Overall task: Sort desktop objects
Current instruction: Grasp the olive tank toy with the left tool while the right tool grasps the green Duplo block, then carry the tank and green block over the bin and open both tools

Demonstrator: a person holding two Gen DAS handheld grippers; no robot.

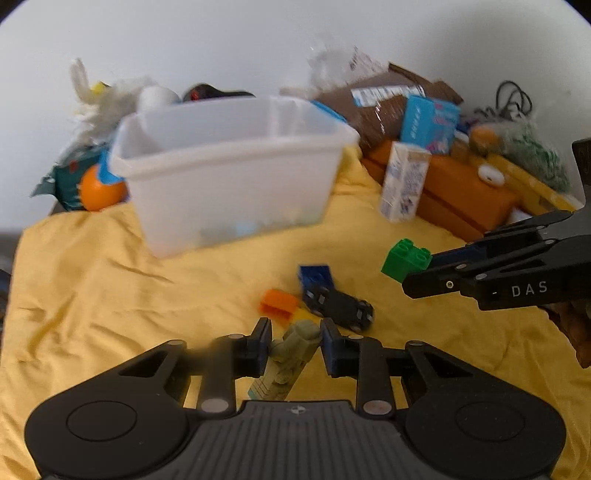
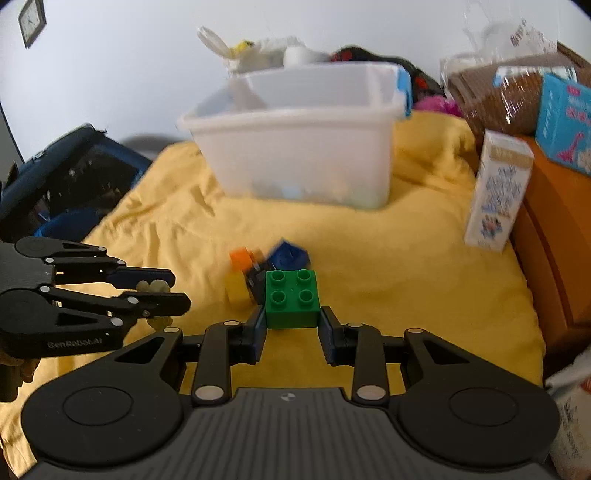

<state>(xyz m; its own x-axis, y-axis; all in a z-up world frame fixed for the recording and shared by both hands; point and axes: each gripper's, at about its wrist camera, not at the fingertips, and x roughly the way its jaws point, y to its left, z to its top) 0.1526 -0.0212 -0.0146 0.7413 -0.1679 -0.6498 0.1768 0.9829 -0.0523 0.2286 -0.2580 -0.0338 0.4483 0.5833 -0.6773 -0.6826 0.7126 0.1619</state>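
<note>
Green four-stud brick (image 2: 293,299) pinched in right tongs (image 2: 293,321), olive toy figure (image 1: 293,347) in left tongs (image 1: 294,341).

A lived-in home room is being shown: a wall clock (image 2: 32,20) is hanging at upper left, a yellow cloth (image 2: 388,258) is being spread across the middle, and toys and snack boxes (image 2: 496,192) are being piled at right.

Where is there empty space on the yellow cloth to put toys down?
The yellow cloth is bare between the white plastic bin, the small white carton and the pile of loose blocks. Its left side is bare too. The pile and the orange box are crowded.
</note>
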